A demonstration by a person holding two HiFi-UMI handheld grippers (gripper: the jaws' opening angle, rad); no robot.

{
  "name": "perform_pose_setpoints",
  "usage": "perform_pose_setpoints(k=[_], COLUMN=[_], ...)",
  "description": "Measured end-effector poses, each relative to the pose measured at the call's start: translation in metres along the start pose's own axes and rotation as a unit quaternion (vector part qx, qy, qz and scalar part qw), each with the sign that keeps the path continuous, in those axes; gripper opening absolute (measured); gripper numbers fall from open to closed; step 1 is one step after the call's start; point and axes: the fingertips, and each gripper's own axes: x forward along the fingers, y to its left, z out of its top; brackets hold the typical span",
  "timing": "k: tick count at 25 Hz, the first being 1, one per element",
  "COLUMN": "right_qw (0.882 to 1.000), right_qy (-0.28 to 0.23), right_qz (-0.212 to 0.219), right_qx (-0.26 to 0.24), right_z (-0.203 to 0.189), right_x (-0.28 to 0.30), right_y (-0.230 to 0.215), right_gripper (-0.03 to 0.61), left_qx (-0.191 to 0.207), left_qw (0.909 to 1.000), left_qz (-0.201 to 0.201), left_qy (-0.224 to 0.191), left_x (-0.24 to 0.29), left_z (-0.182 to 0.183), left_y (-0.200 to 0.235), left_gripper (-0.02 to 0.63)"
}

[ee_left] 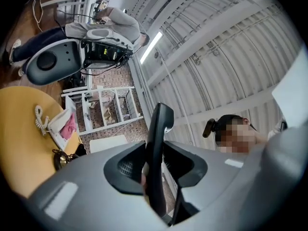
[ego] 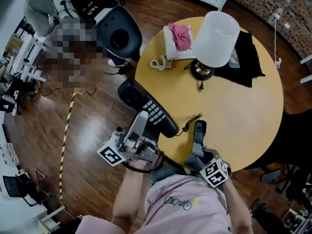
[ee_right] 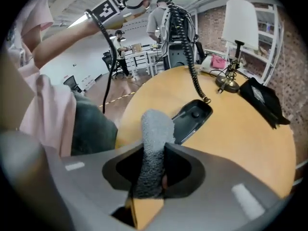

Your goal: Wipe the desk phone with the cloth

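Observation:
My left gripper point(ego: 141, 117) point(ee_left: 155, 165) is shut on a black desk phone with a keypad point(ego: 148, 108), holding it in the air off the near left rim of the round yellow table point(ego: 243, 116). In the left gripper view the phone point(ee_left: 159, 134) stands edge-on between the jaws. A coiled cord point(ee_right: 185, 37) runs from it down to a black handset point(ego: 200, 127) point(ee_right: 192, 115) lying on the table. My right gripper point(ego: 197, 150) point(ee_right: 154, 162) is shut on a folded grey cloth point(ee_right: 155, 134), whose tip is just short of the handset.
At the table's far side lies a white phone point(ego: 170, 50) with a pink cloth point(ego: 180, 35) on it, beside a lamp with a white shade point(ego: 217, 38) and a black cloth point(ego: 246, 57). An office chair point(ego: 119, 33) stands off the table's left. A person sits beyond it.

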Motion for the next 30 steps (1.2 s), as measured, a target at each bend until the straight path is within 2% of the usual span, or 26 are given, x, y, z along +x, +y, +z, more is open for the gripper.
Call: perform_pose_setpoints(k=[5,8,11,14,16,18,19,22,26,28,30], right_qw=[0.993,0.989,0.994,0.999,0.998,0.997,0.997,0.997,0.992,0.990,0.990], right_qy=[-0.063,-0.072,-0.044,-0.003,0.019,0.027,0.025,0.007,-0.023,-0.032,-0.039], right_qz=[-0.086,-0.103,-0.069,0.009,0.057,0.074,0.067,0.011,-0.040,-0.046,-0.043], right_qx=[0.054,0.076,0.070,0.031,0.005,0.013,0.026,0.076,0.120,0.127,0.127], right_z=[0.053,0.073,0.065,0.020,-0.012,-0.036,-0.044,-0.056,-0.064,-0.065,-0.067], right_x=[-0.019,-0.023,-0.003,0.001,-0.009,-0.023,-0.029,-0.049,-0.067,-0.072,-0.076], right_y=[-0.099,-0.133,-0.106,-0.037,-0.002,0.007,0.001,-0.040,-0.085,-0.095,-0.100], right_gripper=[0.110,0.110,0.110,0.110,0.110,0.110,0.110,0.110,0.110,0.110,0.110], left_qx=[0.008,0.034,0.042,0.048,0.049,0.052,0.054,0.055,-0.004,-0.031,-0.039], left_qw=[0.9995,0.9975,0.9953,0.9926,0.9907,0.9882,0.9864,0.9768,0.9585,0.9440,0.9241], left_qz=[0.016,0.034,0.051,0.071,0.084,0.098,0.107,0.156,0.232,0.265,0.295], left_qy=[0.027,0.053,0.071,0.086,0.095,0.105,0.112,0.135,0.165,0.194,0.239], left_x=[0.003,0.000,-0.007,-0.015,-0.021,-0.027,-0.032,-0.051,-0.093,-0.112,-0.124], left_z=[-0.028,-0.041,-0.041,-0.050,-0.060,-0.071,-0.077,-0.099,-0.144,-0.167,-0.189], left_y=[0.007,0.009,0.019,0.024,0.028,0.034,0.039,0.070,0.136,0.165,0.186], left_gripper=[0.121,0.121,0.121,0.121,0.121,0.121,0.121,0.121,0.120,0.120,0.120])
